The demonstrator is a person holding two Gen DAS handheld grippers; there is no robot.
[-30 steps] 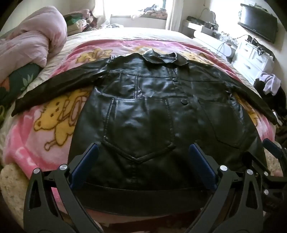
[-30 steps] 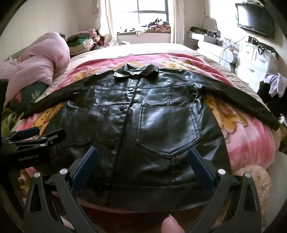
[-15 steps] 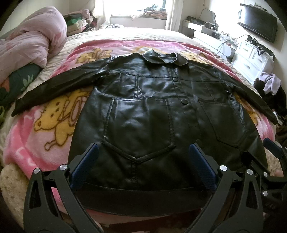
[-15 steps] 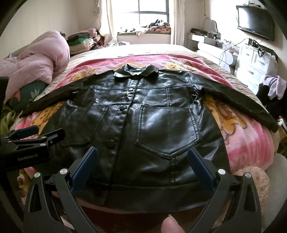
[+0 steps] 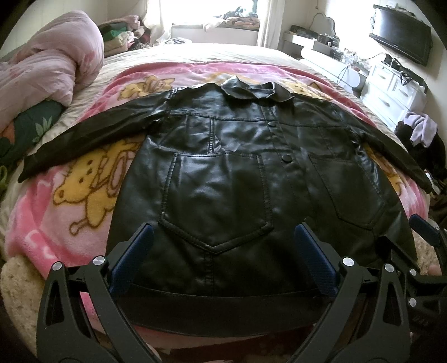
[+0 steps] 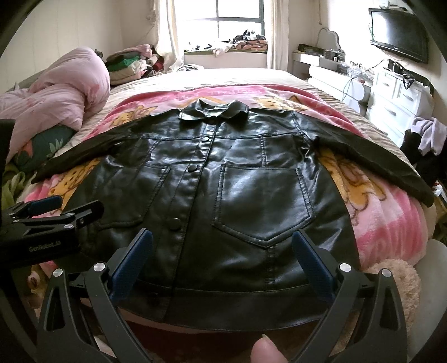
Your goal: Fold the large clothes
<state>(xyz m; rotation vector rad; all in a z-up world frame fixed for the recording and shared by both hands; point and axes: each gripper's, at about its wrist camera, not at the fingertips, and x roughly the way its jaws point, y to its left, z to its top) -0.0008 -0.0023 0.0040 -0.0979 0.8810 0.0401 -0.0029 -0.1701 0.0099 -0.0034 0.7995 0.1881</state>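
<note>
A black leather jacket [image 5: 240, 173] lies flat and face up on a pink cartoon blanket [image 5: 69, 201], buttoned, collar far, both sleeves spread out to the sides. It also shows in the right wrist view [image 6: 223, 195]. My left gripper [image 5: 223, 237] is open and empty, hovering over the jacket's near left hem. My right gripper [image 6: 222, 245] is open and empty over the near right hem. The left gripper also shows at the left edge of the right wrist view [image 6: 53, 206], and the right gripper at the right edge of the left wrist view [image 5: 419, 237].
A bunched pink duvet [image 6: 56, 95] and piled clothes [image 6: 131, 61] lie at the bed's far left. White drawers [image 6: 396, 97] with clothes [image 6: 430, 136] hung on them stand to the right, under a wall TV [image 6: 399, 30]. A window [image 6: 237, 19] is behind the bed.
Both grippers have drawn back and risen slightly, so the jacket sits a little lower in view. The jacket has not moved.
</note>
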